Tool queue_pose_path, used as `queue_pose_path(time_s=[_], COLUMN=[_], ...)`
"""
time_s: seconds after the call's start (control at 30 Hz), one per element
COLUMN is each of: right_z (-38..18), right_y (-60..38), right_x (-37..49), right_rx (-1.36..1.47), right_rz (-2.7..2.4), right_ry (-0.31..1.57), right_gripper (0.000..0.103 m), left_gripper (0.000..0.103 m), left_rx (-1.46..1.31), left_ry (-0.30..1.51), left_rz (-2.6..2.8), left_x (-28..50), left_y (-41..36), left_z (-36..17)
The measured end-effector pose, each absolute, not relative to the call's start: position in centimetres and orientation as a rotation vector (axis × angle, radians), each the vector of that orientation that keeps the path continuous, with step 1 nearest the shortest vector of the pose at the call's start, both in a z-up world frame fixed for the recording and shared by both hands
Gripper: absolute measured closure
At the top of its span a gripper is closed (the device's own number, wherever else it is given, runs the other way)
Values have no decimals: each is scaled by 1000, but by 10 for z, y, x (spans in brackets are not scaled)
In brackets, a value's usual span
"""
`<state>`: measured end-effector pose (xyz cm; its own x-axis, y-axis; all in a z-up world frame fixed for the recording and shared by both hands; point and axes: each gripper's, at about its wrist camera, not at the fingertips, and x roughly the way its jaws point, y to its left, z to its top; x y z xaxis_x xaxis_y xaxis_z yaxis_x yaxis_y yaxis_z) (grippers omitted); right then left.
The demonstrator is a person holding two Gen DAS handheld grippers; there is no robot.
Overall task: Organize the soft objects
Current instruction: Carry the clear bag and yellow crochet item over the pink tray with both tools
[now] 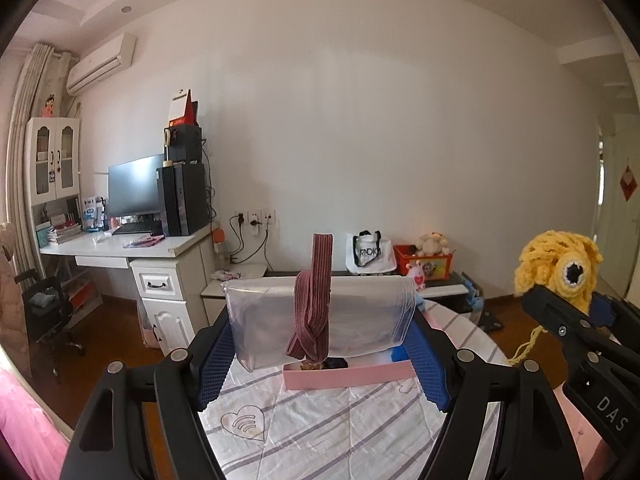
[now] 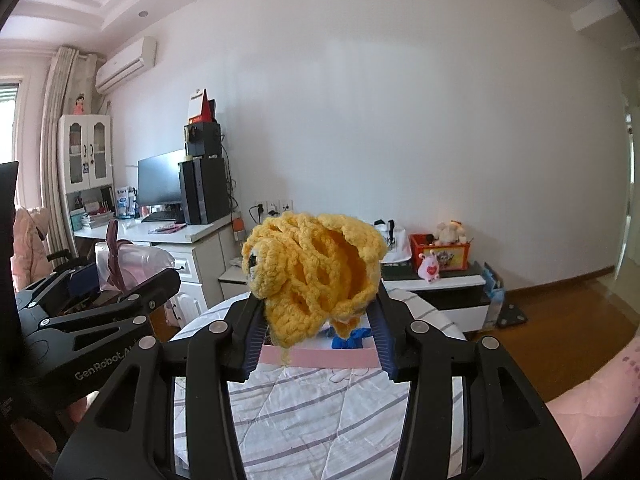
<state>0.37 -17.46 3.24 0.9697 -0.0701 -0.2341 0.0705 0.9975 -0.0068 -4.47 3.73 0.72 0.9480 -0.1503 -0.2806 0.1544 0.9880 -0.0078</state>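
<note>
Yellow crocheted toy (image 2: 312, 276) sits clamped in the right gripper (image 2: 318, 320), raised above the pink box (image 2: 320, 357) on the striped bed (image 2: 320, 412). The left gripper (image 1: 320, 332) clasps a clear bag (image 1: 360, 316) draped with a maroon strap (image 1: 314, 304).

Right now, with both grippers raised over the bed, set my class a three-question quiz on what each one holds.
1. True or false: the left gripper holds a yellow crocheted toy.
2. Which gripper holds the clear plastic bag? A left, B right.
3. Fill in: draped over the bag hangs a maroon ribbed ____.

Key: 1 false; the right gripper holds it. 2 A. 3 band.
</note>
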Motion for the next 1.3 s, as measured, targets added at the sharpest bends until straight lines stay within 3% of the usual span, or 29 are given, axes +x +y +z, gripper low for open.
queue_pose_path(time_s=[0.53, 0.97, 1.3], right_z=[30, 21, 5], right_y=[-179, -188, -204], right_x=[16, 55, 123], right_rx=[4, 13, 21], right_rz=[-81, -114, -131], right_ry=[260, 313, 402], right_gripper=[59, 59, 59], left_gripper=[29, 29, 29], left_rx=[28, 43, 60], left_ry=[313, 377, 472], left_rz=[-169, -174, -180], left_x=[-33, 41, 141], left_y=[30, 29, 11], left_z=[5, 14, 11])
